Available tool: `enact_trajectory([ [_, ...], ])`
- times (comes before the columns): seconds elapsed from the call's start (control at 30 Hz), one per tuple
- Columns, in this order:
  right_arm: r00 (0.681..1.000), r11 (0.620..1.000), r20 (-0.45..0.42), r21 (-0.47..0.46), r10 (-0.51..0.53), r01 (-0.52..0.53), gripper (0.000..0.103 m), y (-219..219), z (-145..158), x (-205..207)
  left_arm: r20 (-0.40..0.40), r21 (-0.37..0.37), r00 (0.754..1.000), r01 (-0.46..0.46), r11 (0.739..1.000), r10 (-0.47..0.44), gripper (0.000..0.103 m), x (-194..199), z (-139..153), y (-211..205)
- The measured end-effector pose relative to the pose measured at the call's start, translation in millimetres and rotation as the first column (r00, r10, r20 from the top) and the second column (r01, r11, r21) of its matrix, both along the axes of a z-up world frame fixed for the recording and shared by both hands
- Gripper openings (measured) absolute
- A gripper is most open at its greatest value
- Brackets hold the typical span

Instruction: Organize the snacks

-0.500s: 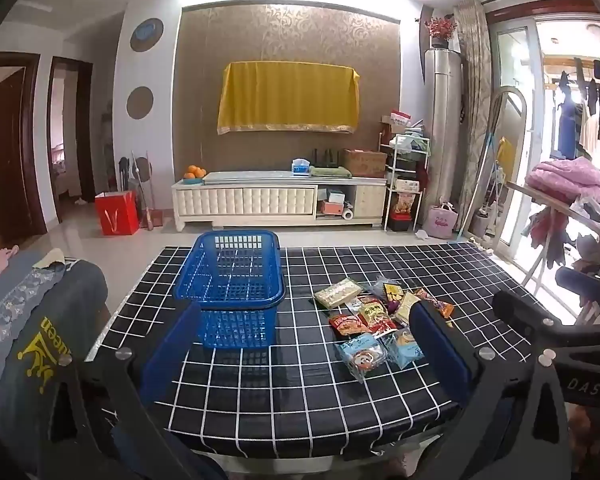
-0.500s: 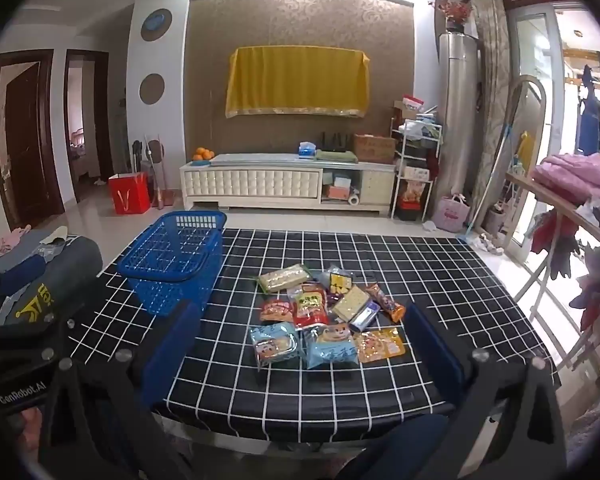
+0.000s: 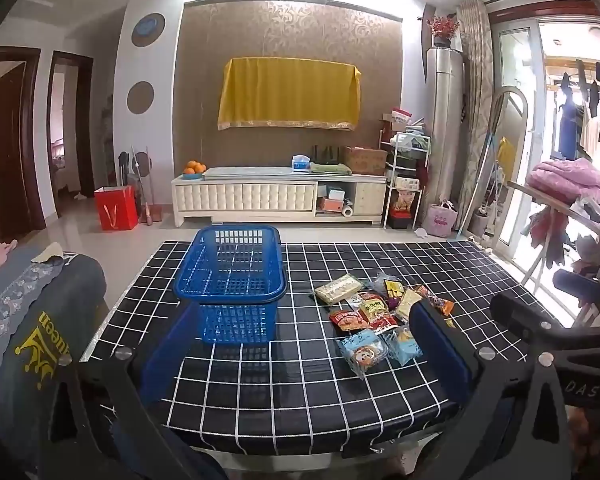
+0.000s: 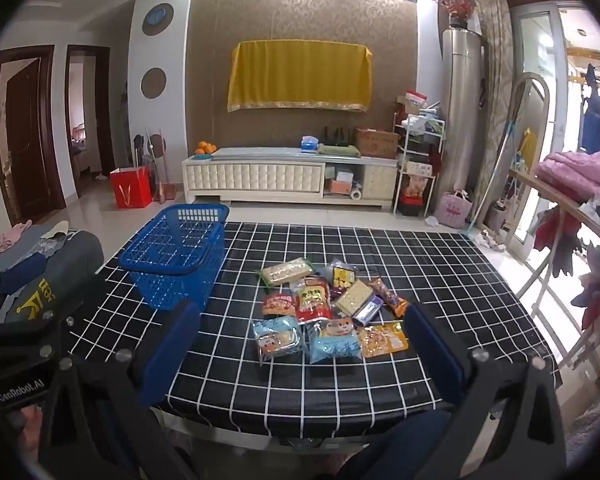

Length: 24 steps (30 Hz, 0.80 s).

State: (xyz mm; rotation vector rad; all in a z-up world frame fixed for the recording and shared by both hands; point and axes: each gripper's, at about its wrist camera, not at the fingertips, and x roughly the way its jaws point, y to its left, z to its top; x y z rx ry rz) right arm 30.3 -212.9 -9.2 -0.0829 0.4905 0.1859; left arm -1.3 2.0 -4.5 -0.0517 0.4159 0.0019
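A blue plastic basket [image 3: 230, 280] [image 4: 178, 256] stands empty on the left part of a black table with a white grid [image 3: 300, 400] [image 4: 440, 280]. To its right lies a pile of several snack packets [image 3: 374, 316] [image 4: 328, 312], flat on the cloth. My left gripper [image 3: 300, 348] hovers wide open near the table's front edge, in front of the basket, with nothing between its blue fingers [image 3: 440, 352]. My right gripper [image 4: 300, 344] is also wide open, in front of the snack pile, holding nothing. The right gripper's black body [image 3: 560, 336] shows at the right of the left wrist view.
A grey sofa arm draped with clothes [image 3: 32, 320] sits left of the table. A clothes rack with a pink quilt [image 4: 580, 184] stands to the right. Beyond the table are bare floor, a white TV cabinet [image 3: 276, 200] and a red bag [image 3: 116, 208].
Both views have shifted only slightly; the grippers stay wide open and the basket and snacks lie where they were.
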Motion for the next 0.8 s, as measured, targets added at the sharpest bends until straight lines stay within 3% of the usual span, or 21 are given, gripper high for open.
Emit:
enact_trajectory([
  [0.8, 1.000, 1.000, -0.028, 0.002, 0.008, -0.008, 0.103, -0.1, -1.4, 1.7, -0.019, -0.018, 1.000, 0.001, 1.000, -0.002, 0.103, -0.7, -0.9, 3.4],
])
